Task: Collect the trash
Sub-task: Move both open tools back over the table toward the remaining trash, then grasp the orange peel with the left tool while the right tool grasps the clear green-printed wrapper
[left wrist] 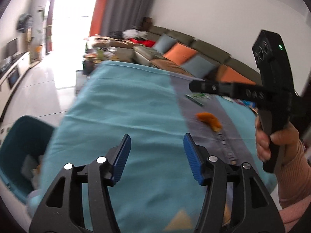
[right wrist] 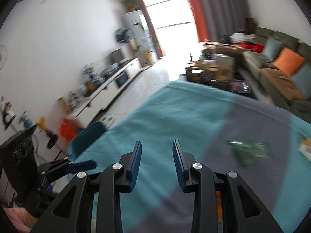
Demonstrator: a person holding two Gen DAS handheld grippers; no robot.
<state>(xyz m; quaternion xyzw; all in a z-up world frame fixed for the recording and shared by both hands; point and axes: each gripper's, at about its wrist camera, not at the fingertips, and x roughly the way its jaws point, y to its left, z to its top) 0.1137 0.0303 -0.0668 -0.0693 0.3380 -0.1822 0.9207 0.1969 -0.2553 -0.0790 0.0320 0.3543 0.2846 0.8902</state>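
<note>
My left gripper (left wrist: 157, 137) hovers open over a table cloth (left wrist: 120, 106) of teal and grey, with nothing between its blue pads. An orange peel (left wrist: 209, 121) lies on the grey stripe ahead to the right, and a green wrapper (left wrist: 196, 98) lies beyond it. A teal bin (left wrist: 19, 128) stands on the floor off the table's left edge. A hand (left wrist: 272, 137) holds the right gripper (left wrist: 194, 87) above the wrapper. In the right wrist view the right gripper (right wrist: 157, 151) is open and empty, with the blurred green wrapper (right wrist: 250, 152) to its right and the bin (right wrist: 87, 137) to its left.
More small litter lies at the cloth's right edge (right wrist: 306, 145). A sofa (left wrist: 194, 58) with orange and blue cushions runs behind the table. A cluttered low table (right wrist: 213, 68) stands past the far end. White cabinets (right wrist: 108, 89) line the left wall across a tiled floor.
</note>
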